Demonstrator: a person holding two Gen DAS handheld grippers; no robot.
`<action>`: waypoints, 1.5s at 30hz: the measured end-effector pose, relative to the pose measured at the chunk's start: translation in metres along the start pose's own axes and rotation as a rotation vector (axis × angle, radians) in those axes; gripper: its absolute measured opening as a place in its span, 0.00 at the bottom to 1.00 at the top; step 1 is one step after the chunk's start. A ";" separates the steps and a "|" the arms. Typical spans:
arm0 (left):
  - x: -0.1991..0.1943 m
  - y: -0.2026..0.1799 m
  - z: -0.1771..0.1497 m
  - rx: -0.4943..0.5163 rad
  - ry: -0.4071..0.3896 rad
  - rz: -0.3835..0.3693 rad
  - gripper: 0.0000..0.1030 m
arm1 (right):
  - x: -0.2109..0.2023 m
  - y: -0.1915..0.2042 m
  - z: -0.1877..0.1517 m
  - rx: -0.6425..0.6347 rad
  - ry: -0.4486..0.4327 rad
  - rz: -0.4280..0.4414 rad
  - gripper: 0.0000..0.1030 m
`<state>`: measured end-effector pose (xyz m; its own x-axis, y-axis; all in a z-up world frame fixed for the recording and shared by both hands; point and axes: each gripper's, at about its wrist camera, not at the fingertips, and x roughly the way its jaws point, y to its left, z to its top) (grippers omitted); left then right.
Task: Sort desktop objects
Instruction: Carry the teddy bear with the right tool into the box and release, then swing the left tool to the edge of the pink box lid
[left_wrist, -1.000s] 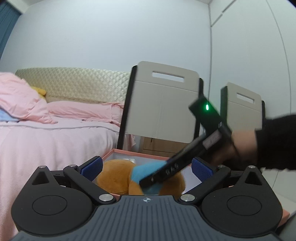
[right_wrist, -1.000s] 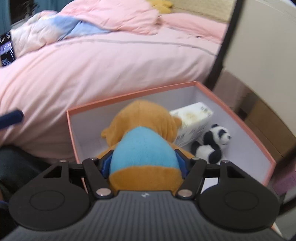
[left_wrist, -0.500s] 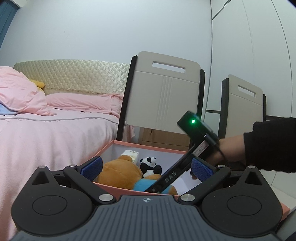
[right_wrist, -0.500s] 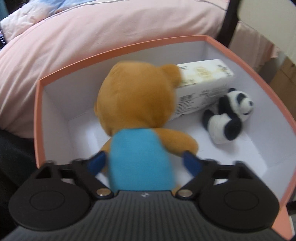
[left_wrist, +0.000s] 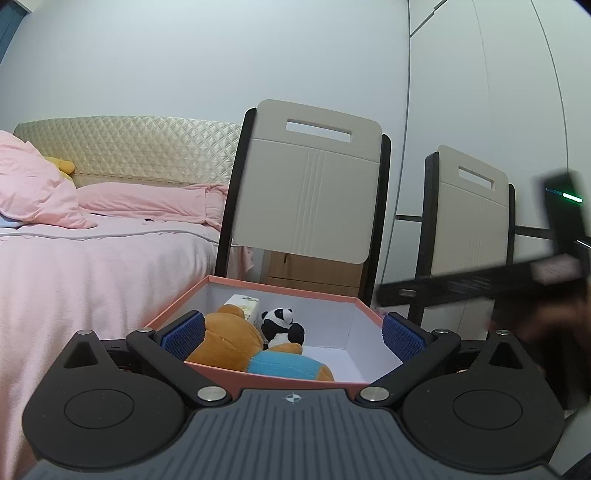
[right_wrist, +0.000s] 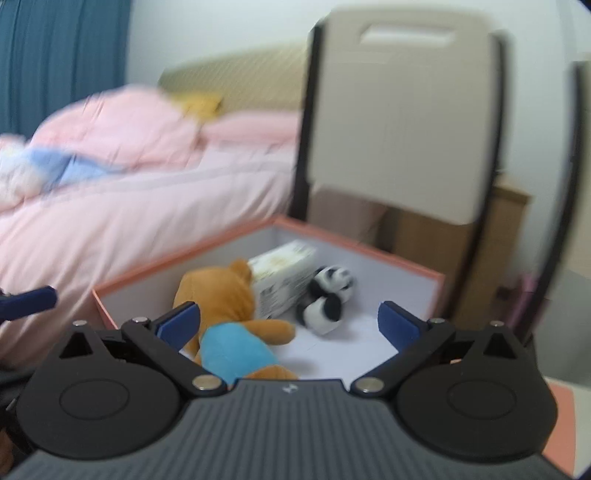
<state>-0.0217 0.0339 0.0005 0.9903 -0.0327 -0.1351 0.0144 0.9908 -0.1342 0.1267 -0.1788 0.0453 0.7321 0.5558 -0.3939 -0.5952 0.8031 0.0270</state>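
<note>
A pink-rimmed white box (left_wrist: 295, 291) (right_wrist: 369, 254) holds a brown teddy bear in a blue shirt (left_wrist: 236, 343) (right_wrist: 225, 306), a small panda toy (left_wrist: 281, 325) (right_wrist: 327, 295) and a white tissue pack (left_wrist: 245, 304) (right_wrist: 284, 277). My left gripper (left_wrist: 291, 332) is open and empty, just in front of the box. My right gripper (right_wrist: 288, 321) is open and empty, raised above the box's near side, with the bear lying free below it. The right gripper's body also shows blurred at the right of the left wrist view (left_wrist: 517, 273).
A bed with pink bedding (left_wrist: 92, 266) (right_wrist: 129, 206) lies left of the box. Two beige chairs with black frames (left_wrist: 310, 192) (left_wrist: 469, 221) stand behind it, with a wooden cabinet (left_wrist: 314, 271) low behind the nearer chair. A white wardrobe wall (left_wrist: 498, 92) is at the right.
My right gripper opened and let go of the teddy bear into the box, then lifted and drew back to the right. The left gripper stayed open, nearly still.
</note>
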 end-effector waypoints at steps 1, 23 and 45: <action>0.000 -0.001 -0.001 0.003 0.001 0.002 1.00 | -0.013 0.000 -0.008 0.020 -0.029 -0.031 1.00; 0.017 -0.014 -0.013 0.057 0.042 0.123 1.00 | -0.091 -0.014 -0.108 0.170 -0.286 -0.283 1.00; 0.017 -0.029 -0.021 0.080 0.031 0.110 1.00 | -0.104 -0.026 -0.119 0.204 -0.276 -0.306 1.00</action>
<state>-0.0085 0.0024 -0.0187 0.9817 0.0735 -0.1754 -0.0814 0.9959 -0.0383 0.0268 -0.2825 -0.0239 0.9414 0.3008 -0.1527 -0.2809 0.9497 0.1385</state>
